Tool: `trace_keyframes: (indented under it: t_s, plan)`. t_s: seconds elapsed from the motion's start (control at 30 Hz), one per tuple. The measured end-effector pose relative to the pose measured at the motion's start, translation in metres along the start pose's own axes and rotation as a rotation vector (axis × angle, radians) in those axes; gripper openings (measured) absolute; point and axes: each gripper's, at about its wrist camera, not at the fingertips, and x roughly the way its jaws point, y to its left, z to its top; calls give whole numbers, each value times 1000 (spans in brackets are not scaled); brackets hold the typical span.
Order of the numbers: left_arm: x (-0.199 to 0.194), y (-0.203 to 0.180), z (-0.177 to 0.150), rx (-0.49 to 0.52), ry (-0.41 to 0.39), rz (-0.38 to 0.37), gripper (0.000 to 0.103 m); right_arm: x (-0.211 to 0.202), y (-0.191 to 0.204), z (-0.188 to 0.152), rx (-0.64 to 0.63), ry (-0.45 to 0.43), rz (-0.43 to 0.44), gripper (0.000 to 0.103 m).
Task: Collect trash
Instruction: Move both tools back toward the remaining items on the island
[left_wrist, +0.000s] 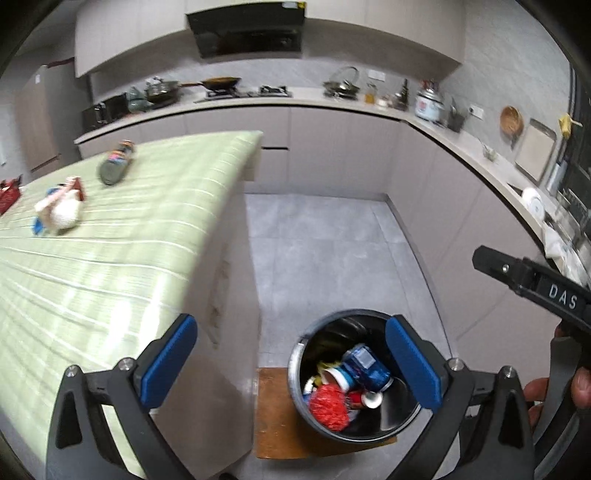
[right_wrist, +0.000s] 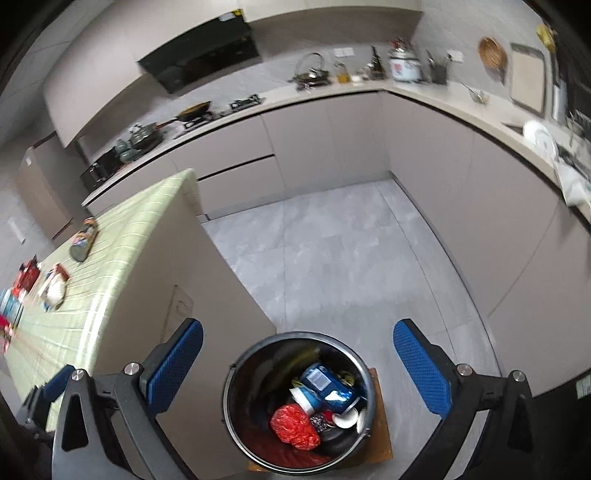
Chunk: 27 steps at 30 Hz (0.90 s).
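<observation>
A dark round trash bin (left_wrist: 303, 369) (right_wrist: 236, 369) stands on a wooden board on the floor beside the table. It holds a blue can (left_wrist: 365, 367) (right_wrist: 327, 386), a red crumpled wrapper (left_wrist: 328, 406) (right_wrist: 293, 426) and other scraps. My left gripper (left_wrist: 291, 360) is open and empty, high over the table edge and the bin. My right gripper (right_wrist: 299, 363) is open and empty above the bin. On the green striped tablecloth (left_wrist: 110, 258) (right_wrist: 74, 325) lie a dark snack bag (left_wrist: 116, 162) (right_wrist: 84, 240) and a white crumpled wad (left_wrist: 62, 210) (right_wrist: 55, 288).
Red and blue packets (right_wrist: 26, 277) lie at the table's far left. Grey cabinets (left_wrist: 332, 147) and a counter with stove, pans and a rice cooker (right_wrist: 404, 66) wrap the back and right. Grey tiled floor (right_wrist: 351, 258) lies between table and cabinets. The right gripper's body (left_wrist: 535, 288) shows at right.
</observation>
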Motion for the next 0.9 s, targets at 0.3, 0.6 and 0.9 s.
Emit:
trace_keyframes:
  t_s: [0.3,0.6,0.9]
  plan:
    - [-21,61,-1,-96,-38,104,102,-3,72,-2,-143,6,67,103]
    - [-45,115,-9,-162,-62,191,102,-12,137,-6,-248,-6,138,103]
    - [-69,192,-21,-250,-101,285,103,-19,215,-17,-336,-46,252,103]
